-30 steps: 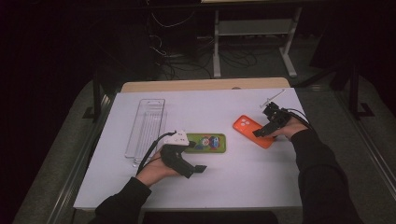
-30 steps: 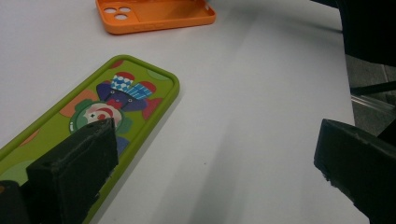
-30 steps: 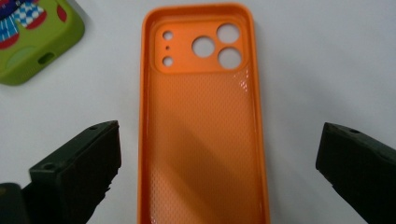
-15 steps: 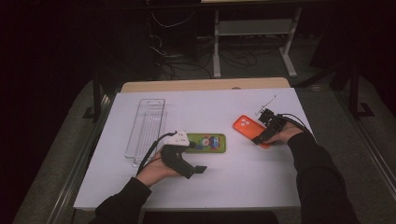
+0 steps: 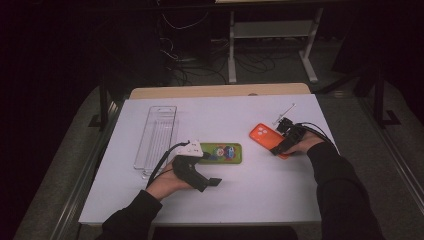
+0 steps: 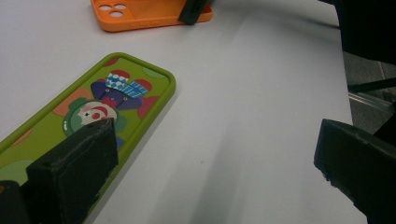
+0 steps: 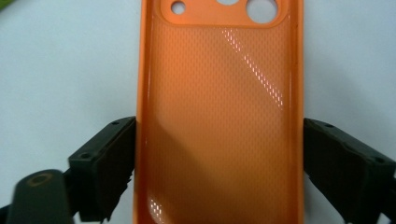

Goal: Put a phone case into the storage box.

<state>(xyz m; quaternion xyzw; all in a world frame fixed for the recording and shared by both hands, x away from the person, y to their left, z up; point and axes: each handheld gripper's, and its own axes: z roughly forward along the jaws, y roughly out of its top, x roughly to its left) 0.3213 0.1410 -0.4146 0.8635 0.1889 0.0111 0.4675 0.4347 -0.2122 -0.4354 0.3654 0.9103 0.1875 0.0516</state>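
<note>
An orange phone case (image 5: 261,134) lies inner side up on the white table at the right. My right gripper (image 5: 280,147) reaches over its near end. In the right gripper view the two black jaws touch the long sides of the orange case (image 7: 219,70). The right gripper (image 7: 219,158) has just been closing with the case between its jaws. A green phone case (image 5: 227,152) with a clown picture lies mid-table. My left gripper (image 5: 207,167) rests beside it, open. In the left gripper view one jaw hangs over the green case (image 6: 93,107), and the orange case (image 6: 140,14) lies farther off.
A clear plastic tray (image 5: 156,132) lies lengthwise at the left of the white table top (image 5: 240,200). A wooden strip (image 5: 220,91) runs along the far edge. Dark shelving and cables stand behind the table.
The right gripper has slid toward the person along the orange case, and its jaws have come in against the case's sides. The left hand has stayed put.
</note>
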